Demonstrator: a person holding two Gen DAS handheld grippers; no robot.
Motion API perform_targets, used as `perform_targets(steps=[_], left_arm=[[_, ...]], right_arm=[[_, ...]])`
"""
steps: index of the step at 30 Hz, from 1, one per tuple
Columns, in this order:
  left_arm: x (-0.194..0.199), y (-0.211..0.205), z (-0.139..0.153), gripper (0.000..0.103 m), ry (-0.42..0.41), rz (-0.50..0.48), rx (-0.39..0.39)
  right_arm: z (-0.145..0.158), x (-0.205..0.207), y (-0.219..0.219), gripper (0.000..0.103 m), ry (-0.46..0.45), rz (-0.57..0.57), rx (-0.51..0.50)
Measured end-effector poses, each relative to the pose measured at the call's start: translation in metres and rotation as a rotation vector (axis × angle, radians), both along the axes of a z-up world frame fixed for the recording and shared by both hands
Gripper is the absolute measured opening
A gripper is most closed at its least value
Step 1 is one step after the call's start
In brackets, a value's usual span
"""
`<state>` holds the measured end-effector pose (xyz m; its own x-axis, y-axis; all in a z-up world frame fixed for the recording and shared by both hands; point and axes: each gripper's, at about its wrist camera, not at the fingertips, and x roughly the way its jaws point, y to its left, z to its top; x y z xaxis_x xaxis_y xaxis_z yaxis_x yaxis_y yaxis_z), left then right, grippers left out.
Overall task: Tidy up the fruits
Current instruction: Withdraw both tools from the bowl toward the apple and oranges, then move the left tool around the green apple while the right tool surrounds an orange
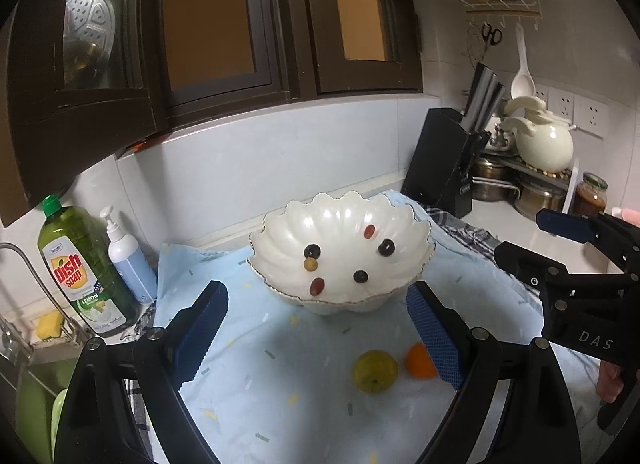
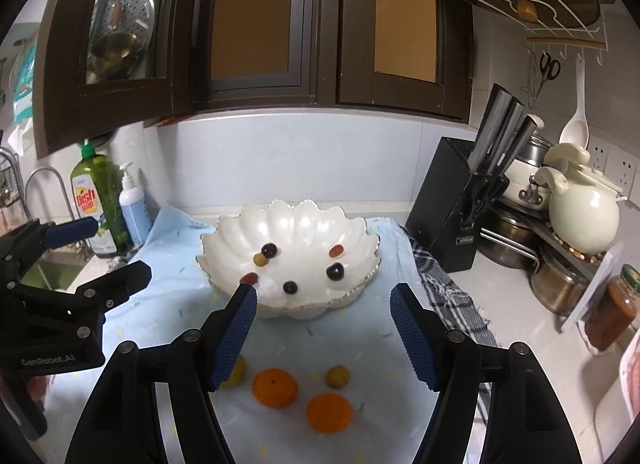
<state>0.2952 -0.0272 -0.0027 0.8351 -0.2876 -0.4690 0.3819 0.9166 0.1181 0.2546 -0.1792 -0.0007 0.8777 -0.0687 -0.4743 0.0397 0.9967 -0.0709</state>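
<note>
- Looking along the left gripper (image 1: 316,328), its jaws stand wide apart and empty; the scalloped white bowl (image 1: 340,220) with grapes (image 1: 360,276) sits ahead on the blue cloth (image 1: 248,384), open cloth between.
- From the right wrist, the right gripper (image 2: 324,304) has jaws apart, empty; two oranges (image 2: 275,388) lie near the cloth's front edge.

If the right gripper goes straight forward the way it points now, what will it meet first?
Most likely the white bowl. The right gripper has open, empty jaws aimed at the near rim. The oranges lie below that line, though depth is unclear.
</note>
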Motion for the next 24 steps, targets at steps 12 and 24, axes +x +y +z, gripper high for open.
perform_targets(steps=[12, 24], left_arm=[[-0.013, -0.005, -0.034, 0.092, 0.04, -0.043, 0.046], [-0.01, -0.01, -0.075, 0.091, 0.103, -0.066, 0.063]], right_arm=[[-0.03, -0.014, -0.003, 0.07, 0.094, -0.025, -0.001], [-0.069, -0.014, -0.004, 0.07, 0.187, -0.041, -0.012]])
